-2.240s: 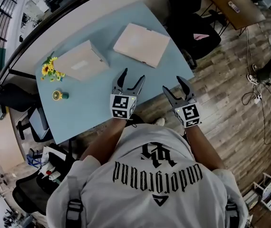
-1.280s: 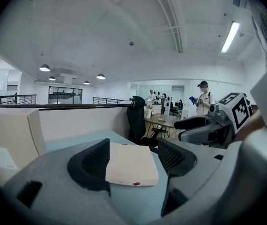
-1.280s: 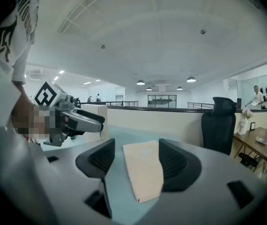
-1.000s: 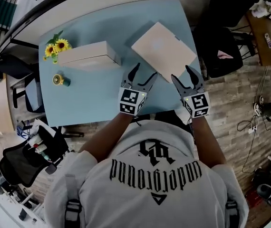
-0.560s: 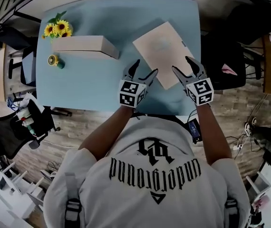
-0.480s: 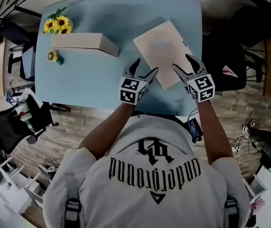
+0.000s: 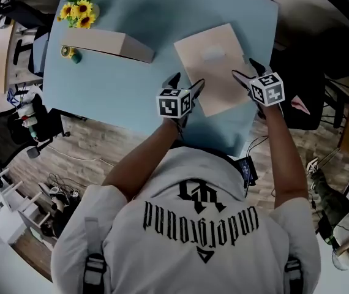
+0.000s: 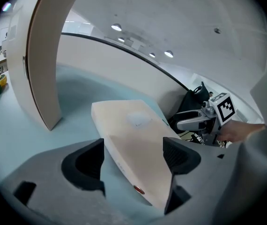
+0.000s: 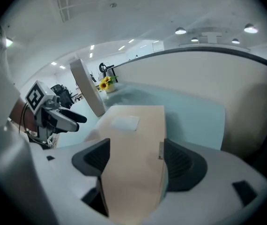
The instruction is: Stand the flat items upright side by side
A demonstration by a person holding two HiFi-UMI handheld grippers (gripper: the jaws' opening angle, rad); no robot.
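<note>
Left gripper advanced, opening (seemingly) astride box

The person's white T-shirt has the black word "underground" across its back, upside down here, behind the left tongs and right tongs. The pale label on the flat beige box between them is too blurry to read.

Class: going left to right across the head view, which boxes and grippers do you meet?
Upright box → left gripper, jaws opening around the flat box corner → flat box → right gripper, jaws opening around its edge.
</note>
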